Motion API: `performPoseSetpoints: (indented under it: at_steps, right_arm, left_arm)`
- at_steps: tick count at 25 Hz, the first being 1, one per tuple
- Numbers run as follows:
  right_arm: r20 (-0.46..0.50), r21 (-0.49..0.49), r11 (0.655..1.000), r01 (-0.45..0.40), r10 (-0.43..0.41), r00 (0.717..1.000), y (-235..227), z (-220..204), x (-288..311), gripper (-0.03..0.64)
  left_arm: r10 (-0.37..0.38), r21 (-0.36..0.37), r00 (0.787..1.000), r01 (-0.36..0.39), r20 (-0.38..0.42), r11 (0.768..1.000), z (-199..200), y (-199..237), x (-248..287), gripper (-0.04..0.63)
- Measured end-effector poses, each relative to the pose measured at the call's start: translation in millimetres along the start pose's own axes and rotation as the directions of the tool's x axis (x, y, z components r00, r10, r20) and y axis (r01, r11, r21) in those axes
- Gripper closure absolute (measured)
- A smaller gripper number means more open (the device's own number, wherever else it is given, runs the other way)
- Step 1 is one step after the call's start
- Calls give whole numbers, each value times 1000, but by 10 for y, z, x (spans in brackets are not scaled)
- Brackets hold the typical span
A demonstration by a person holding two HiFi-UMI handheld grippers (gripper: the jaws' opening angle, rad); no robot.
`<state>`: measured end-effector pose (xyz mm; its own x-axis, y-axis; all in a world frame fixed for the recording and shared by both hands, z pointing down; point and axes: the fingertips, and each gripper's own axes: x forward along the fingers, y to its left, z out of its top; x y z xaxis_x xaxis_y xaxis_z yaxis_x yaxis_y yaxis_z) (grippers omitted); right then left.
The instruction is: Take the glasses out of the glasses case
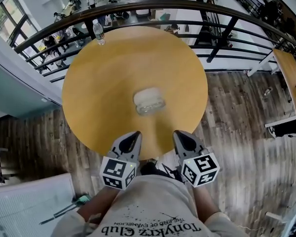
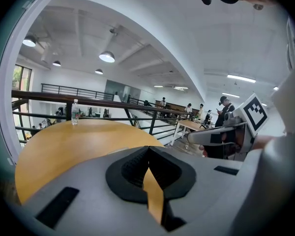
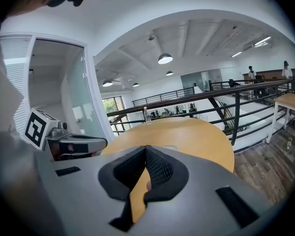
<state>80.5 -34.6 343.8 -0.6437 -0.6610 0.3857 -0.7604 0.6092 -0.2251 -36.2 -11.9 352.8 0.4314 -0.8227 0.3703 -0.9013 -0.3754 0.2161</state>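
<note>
Left tongs (image 1: pixel 136 135) and right tongs (image 1: pixel 178 134), both pressed together and empty, hover at the worktop's (image 1: pixel 89 93) near edge; the glasses case (image 1: pixel 149 101) lies straight ahead between them, long axis crosswise, marginally nearer the left

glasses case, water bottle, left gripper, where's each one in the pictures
glasses case (image 1: pixel 149 101): head view, the middle of its top.
water bottle (image 1: pixel 99 32): head view, the clear body below the cap.
left gripper (image 1: pixel 136 134): head view, the front end where its two tips meet.
</note>
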Motion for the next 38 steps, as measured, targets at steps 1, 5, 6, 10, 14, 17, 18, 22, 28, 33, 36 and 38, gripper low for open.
performPoseSetpoints:
  at_steps: [1,5,6,10,14,17,18,22,28,33,36,38]
  right_arm:
    - [-2,-1,1000,-6,6,1000,-51,24,17,592]
    - [-6,1,1000,-23,23,1000,-207,74,71,592]
    - [-7,3,1000,-28,28,1000,-223,75,88,592]
    - [-3,6,999,-47,47,999,-202,83,168,592]
    - [-1,14,999,-47,47,999,-221,97,201,592]
    - [1,25,999,-33,33,999,-251,109,223,592]
    - [2,30,999,-27,27,1000,-256,113,234,592]
    - [7,59,998,7,-7,1000,-260,100,341,592]
    - [-3,67,997,50,-49,999,-200,68,411,592]
    - [-5,68,996,63,-62,998,-188,89,501,592]
    - [-14,56,996,67,-67,998,-162,112,551,592]
    - [-15,51,996,69,-68,998,-159,130,600,592]
  left_arm:
    - [5,-1,1000,-5,1,1000,26,-9,50,571]
    - [17,-1,1000,-17,6,1000,100,-45,171,571]
    - [22,-2,1000,-22,6,1000,100,-41,181,571]
    - [39,-2,999,-39,-4,999,71,23,189,571]
    - [38,4,999,-38,-10,999,109,52,208,571]
    - [23,11,1000,-23,-19,1000,131,66,227,571]
    - [16,15,1000,-16,-25,1000,128,73,234,571]
    - [-22,62,999,24,-41,998,156,125,259,571]
    - [-78,81,996,82,-52,993,211,208,306,571]
    - [-101,70,994,104,-46,992,249,330,369,571]
    - [-116,68,992,119,-56,991,253,372,398,571]
    - [-124,69,991,128,-58,989,259,412,435,571]
